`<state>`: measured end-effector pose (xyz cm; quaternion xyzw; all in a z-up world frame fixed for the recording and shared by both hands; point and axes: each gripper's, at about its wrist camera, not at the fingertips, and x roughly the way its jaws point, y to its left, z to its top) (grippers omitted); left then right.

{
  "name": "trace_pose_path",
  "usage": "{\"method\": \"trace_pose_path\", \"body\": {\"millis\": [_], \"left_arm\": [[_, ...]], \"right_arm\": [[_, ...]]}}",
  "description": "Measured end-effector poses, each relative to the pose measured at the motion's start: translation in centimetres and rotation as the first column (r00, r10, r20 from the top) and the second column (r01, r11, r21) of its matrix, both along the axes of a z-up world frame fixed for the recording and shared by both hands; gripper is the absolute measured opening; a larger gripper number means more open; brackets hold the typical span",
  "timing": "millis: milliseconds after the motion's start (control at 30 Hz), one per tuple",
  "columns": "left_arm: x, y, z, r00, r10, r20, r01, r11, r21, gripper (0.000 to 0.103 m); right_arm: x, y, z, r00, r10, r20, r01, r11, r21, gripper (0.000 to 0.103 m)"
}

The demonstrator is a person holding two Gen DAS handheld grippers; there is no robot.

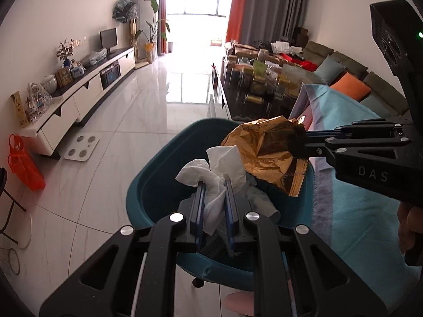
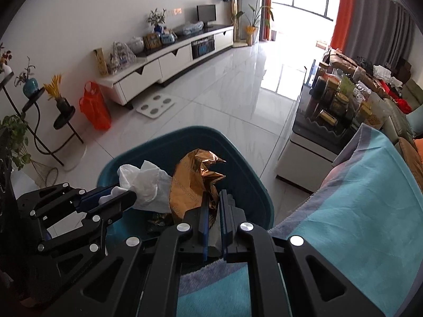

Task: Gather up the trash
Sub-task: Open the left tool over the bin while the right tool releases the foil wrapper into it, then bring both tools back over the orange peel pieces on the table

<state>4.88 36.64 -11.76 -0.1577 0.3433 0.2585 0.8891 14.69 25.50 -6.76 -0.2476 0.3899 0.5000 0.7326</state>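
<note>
A teal trash bin (image 1: 148, 192) stands on the floor below both grippers; it also shows in the right wrist view (image 2: 253, 185). My left gripper (image 1: 215, 185) is shut on a crumpled white tissue (image 1: 219, 169) and holds it over the bin's mouth. My right gripper (image 2: 212, 198) is shut on a crumpled gold foil wrapper (image 2: 193, 185), also over the bin. The wrapper (image 1: 264, 148) hangs just right of the tissue in the left wrist view, touching it. The right gripper (image 1: 297, 134) reaches in from the right. Some trash lies inside the bin.
A teal blanket (image 2: 357, 211) covers a seat right of the bin. A dark coffee table (image 1: 246, 97) crowded with jars stands beyond. A white TV cabinet (image 2: 164, 66), a scale (image 2: 156, 107), an orange bag (image 2: 95, 107) and plant stands (image 2: 60, 121) line the left wall.
</note>
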Motion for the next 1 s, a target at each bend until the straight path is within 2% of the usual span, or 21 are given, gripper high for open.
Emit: {"method": "trace_pose_path", "body": {"millis": [133, 167, 200, 300, 333, 367, 400, 467, 533, 600, 633, 700, 767, 833, 900, 1000], "left_arm": [[1.3, -0.3, -0.8, 1.0, 0.004, -0.022, -0.005, 1.0, -0.009, 0.019], [1.7, -0.2, -1.1, 1.0, 0.007, -0.027, -0.007, 1.0, -0.01, 0.021], [1.9, -0.1, -1.3, 0.999, 0.008, -0.032, -0.008, 1.0, -0.014, 0.022], [2.2, 0.2, -1.7, 0.999, 0.027, -0.032, -0.028, 0.999, -0.019, 0.025], [2.1, 0.4, -1.8, 0.999, 0.031, -0.032, -0.032, 0.999, -0.022, 0.031], [2.2, 0.5, -1.8, 0.999, 0.036, -0.031, -0.037, 0.999, -0.023, 0.04], [2.1, 0.5, -1.7, 0.999, 0.039, -0.025, -0.039, 0.999, -0.021, 0.044], [1.7, 0.4, -1.6, 0.999, 0.042, -0.02, -0.042, 0.999, -0.009, 0.06], [1.3, 0.1, -1.5, 0.999, 0.048, -0.011, -0.048, 0.999, 0.003, 0.065], [1.1, 0.0, -0.7, 0.999, 0.052, 0.008, -0.052, 0.999, 0.014, 0.065], [0.5, 0.0, -0.4, 0.998, 0.055, 0.017, -0.055, 0.998, 0.019, 0.071], [-0.1, -0.2, 0.9, 0.996, 0.069, 0.048, -0.071, 0.997, 0.043, 0.077], [-1.2, -0.6, 2.5, 0.993, 0.078, 0.091, -0.085, 0.994, 0.07, 0.09], [-2.3, -1.1, 4.1, 0.988, 0.082, 0.131, -0.094, 0.991, 0.092, 0.096], [-2.9, -1.7, 5.8, 0.983, 0.069, 0.168, -0.088, 0.99, 0.108, 0.098], [-3.1, -2.8, 8.0, 0.978, 0.043, 0.204, -0.07, 0.989, 0.129, 0.098]], "right_arm": [[0.2, 0.8, -0.7, 1.0, -0.001, -0.007, 0.0, 1.0, -0.026, 0.008], [0.3, 1.0, -0.7, 1.0, -0.001, -0.009, 0.001, 1.0, -0.031, 0.01], [0.3, 1.0, -0.7, 1.0, -0.001, -0.007, 0.001, 1.0, -0.03, 0.018], [0.4, 1.1, -0.5, 1.0, -0.011, -0.005, 0.011, 1.0, -0.025, 0.024], [0.5, 1.0, -0.5, 1.0, -0.014, -0.011, 0.013, 1.0, -0.02, 0.026], [0.7, 0.9, -0.5, 1.0, -0.019, -0.015, 0.019, 1.0, -0.012, 0.035], [0.7, 0.6, -0.3, 0.999, -0.027, -0.018, 0.027, 1.0, -0.001, 0.04], [0.9, 0.3, 0.0, 0.999, -0.036, -0.021, 0.037, 0.999, 0.017, 0.041], [1.1, -0.2, 0.5, 0.998, -0.051, -0.028, 0.052, 0.998, 0.039, 0.045], [1.3, -1.0, 1.3, 0.998, -0.062, -0.029, 0.063, 0.996, 0.07, 0.045], [1.4, -1.4, 1.8, 0.997, -0.068, -0.031, 0.07, 0.994, 0.085, 0.046], [1.6, -2.6, 3.0, 0.996, -0.083, -0.03, 0.086, 0.988, 0.128, 0.057], [1.5, -4.2, 4.4, 0.994, -0.103, -0.019, 0.105, 0.979, 0.173, 0.062], [1.6, -5.6, 5.4, 0.992, -0.124, -0.015, 0.124, 0.97, 0.209, 0.068], [1.5, -7.5, 6.6, 0.988, -0.156, 0.007, 0.149, 0.957, 0.248, 0.078], [1.1, -10.5, 7.8, 0.979, -0.202, 0.011, 0.189, 0.934, 0.303, 0.083]]}}
